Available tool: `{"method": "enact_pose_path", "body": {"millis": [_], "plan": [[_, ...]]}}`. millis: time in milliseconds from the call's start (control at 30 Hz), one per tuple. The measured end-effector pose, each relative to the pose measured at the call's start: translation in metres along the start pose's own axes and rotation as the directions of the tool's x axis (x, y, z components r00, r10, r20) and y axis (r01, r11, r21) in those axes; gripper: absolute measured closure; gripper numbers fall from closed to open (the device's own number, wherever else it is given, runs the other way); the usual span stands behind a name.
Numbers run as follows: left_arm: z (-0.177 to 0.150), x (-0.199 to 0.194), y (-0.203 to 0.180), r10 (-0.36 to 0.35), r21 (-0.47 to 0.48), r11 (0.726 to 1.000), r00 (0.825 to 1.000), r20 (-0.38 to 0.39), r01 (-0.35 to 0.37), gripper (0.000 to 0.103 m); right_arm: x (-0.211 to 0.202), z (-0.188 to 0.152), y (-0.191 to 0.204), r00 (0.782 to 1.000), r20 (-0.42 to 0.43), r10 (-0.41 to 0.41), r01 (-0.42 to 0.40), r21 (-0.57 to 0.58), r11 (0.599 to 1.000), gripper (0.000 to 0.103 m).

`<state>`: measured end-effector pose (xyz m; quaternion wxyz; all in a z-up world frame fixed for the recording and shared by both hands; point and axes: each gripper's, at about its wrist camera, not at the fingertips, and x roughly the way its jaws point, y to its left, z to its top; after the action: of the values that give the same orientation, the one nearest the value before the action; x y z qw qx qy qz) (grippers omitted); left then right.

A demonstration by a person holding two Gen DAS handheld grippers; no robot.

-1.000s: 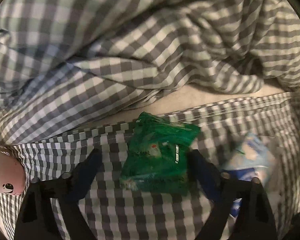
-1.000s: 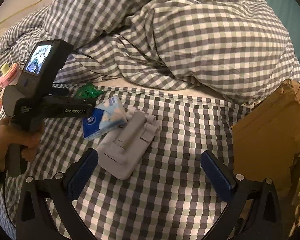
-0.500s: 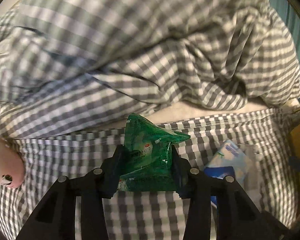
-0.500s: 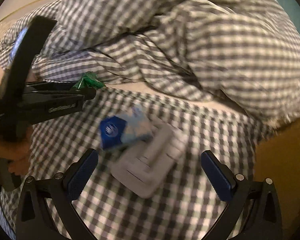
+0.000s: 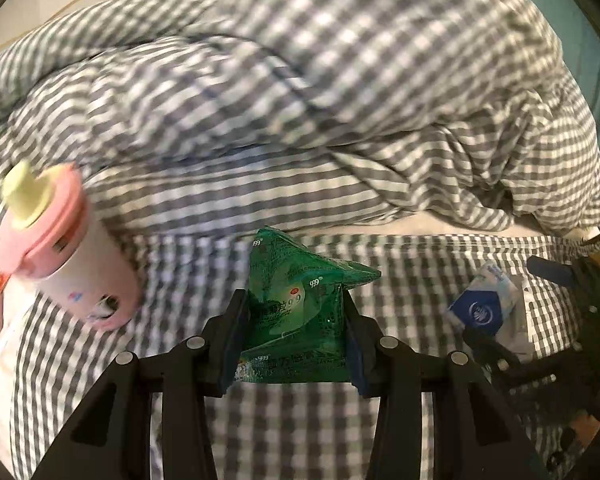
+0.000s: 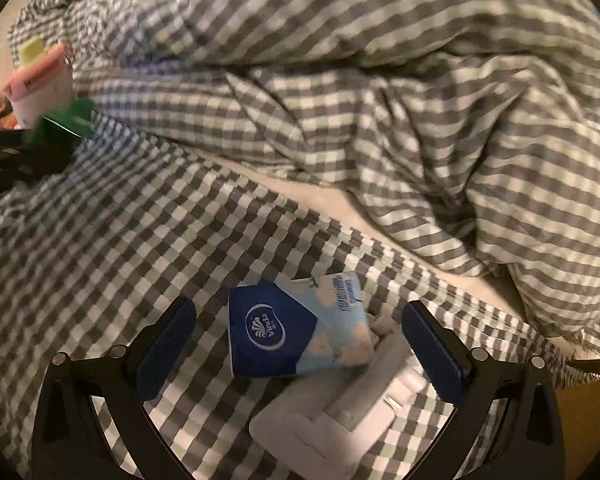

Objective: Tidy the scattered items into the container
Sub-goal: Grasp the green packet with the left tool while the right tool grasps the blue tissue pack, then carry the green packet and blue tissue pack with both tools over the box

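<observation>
My left gripper (image 5: 294, 340) is shut on a crumpled green sachet pack (image 5: 296, 312), lifted off the checked bedsheet; the pack (image 6: 66, 120) also shows at the far left of the right wrist view. My right gripper (image 6: 300, 344) stands open, its fingers either side of a blue and white tissue pack (image 6: 296, 326) without touching it. That tissue pack (image 5: 486, 304) leans on a grey plastic stand (image 6: 340, 416) lying flat on the sheet. A brown cardboard box (image 6: 588, 420) shows at the lower right edge.
A pink and white bottle with a pale yellow cap (image 5: 56, 244) lies tilted at the left, also seen in the right wrist view (image 6: 40, 80). A bunched checked duvet (image 5: 300, 100) fills the back. The right gripper's black frame (image 5: 572, 320) sits at the left wrist view's right edge.
The left gripper closed on the green pack and rose with it, bringing the pink bottle into view. The right gripper moved down over the tissue pack, which now lies between its open fingers.
</observation>
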<state>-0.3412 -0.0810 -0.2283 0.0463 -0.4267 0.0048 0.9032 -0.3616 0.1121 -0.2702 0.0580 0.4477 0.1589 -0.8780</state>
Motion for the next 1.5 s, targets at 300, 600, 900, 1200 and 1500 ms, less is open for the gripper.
{"method": "enact_pose_path", "body": {"millis": [300,600,900,1200,1500], "plan": [[0.000,-0.022,0.021,0.004,-0.069,0.998,1.000,0.027,-0.002,0.059,0.016,-0.002,0.001,0.998,-0.065,-0.020,0.020,0.004,1.000,0.027],[0.003,-0.043,0.017,0.009,-0.067,0.998,0.999,0.049,-0.006,0.059,-0.014,-0.002,-0.006,1.000,-0.021,0.020,-0.019,0.043,0.999,0.027],[0.006,-0.082,0.005,0.015,-0.057,0.998,0.996,0.087,-0.010,0.059,-0.070,0.007,-0.010,0.998,0.055,0.020,-0.023,0.057,0.998,0.027],[0.004,-0.139,-0.004,0.025,-0.069,0.997,0.990,0.138,-0.016,0.059,-0.139,-0.002,-0.023,0.990,0.137,0.008,-0.021,0.089,0.996,0.027],[-0.006,-0.201,-0.016,0.029,-0.076,0.997,0.980,0.198,-0.015,0.059,-0.227,-0.024,-0.027,0.970,0.242,0.008,-0.046,0.152,0.987,0.027]]}}
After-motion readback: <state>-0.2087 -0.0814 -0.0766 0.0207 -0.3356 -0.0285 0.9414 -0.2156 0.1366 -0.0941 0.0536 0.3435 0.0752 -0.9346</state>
